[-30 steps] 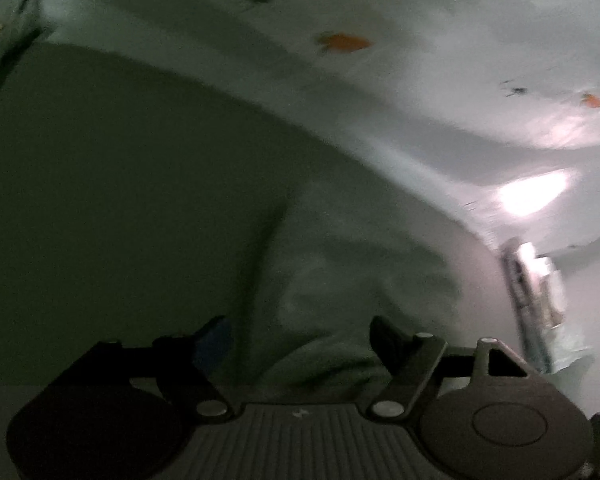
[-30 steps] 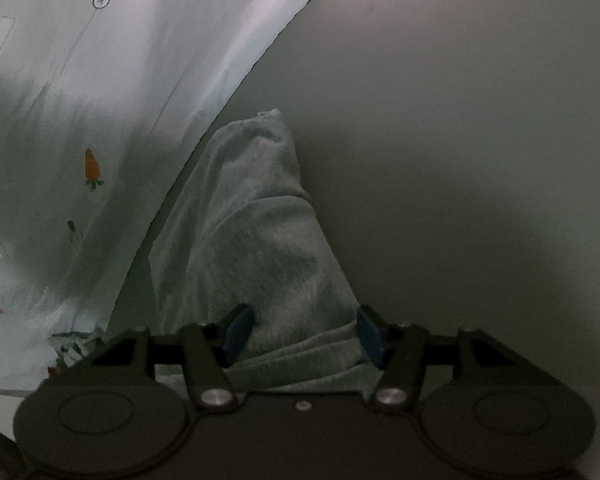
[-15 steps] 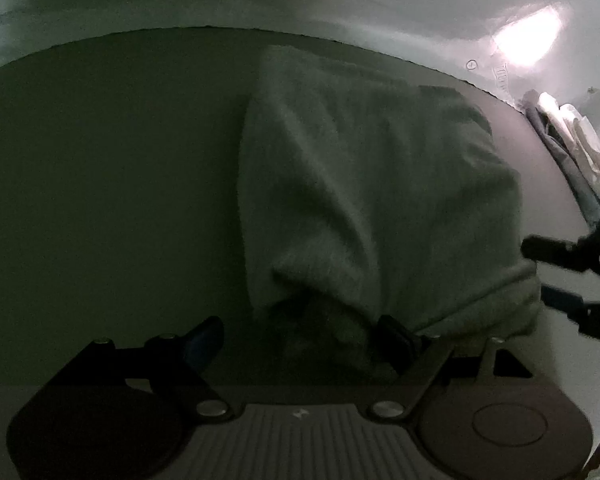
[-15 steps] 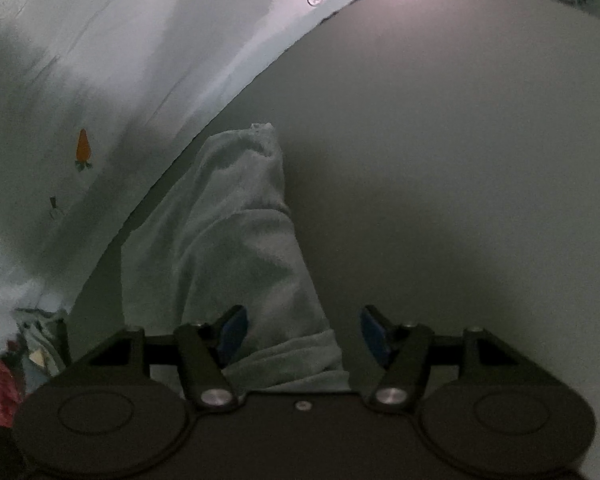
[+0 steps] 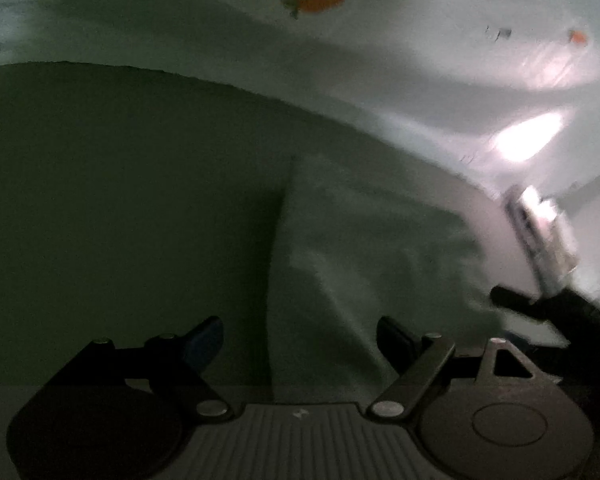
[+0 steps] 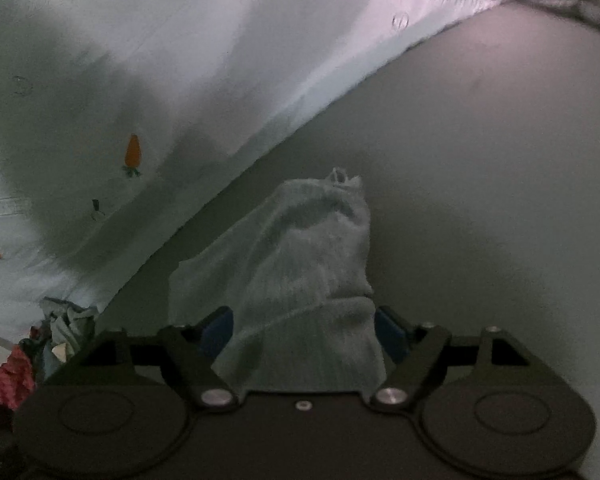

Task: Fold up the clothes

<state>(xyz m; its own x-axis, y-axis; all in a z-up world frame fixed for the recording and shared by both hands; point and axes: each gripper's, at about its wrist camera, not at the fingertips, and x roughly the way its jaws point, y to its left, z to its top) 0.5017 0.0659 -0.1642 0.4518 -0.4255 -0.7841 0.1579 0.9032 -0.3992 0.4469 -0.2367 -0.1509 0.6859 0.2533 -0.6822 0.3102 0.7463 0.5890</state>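
Left tongs (image 5: 300,338) wide open, cloth edge between pads, no pinch. Right tongs (image 6: 304,330) just been opening, cloth between pads, slack. Grey knit garment (image 6: 300,264) bunched, ribbed, lying on dark matte counter (image 6: 480,200). Beyond counter edge: pale sheet (image 6: 160,60) printed with small carrots. Far left: heap of mixed clothes (image 6: 56,332).

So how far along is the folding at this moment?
Done, by the look of it: the grey garment lies as a narrow folded bundle on the dark mat. In hand: little. The right gripper straddles its near end, jaws just opened, pads clear of the cloth; the left gripper stands open over its left edge. Left: any last fold, then the heap of clothes beside the mat.
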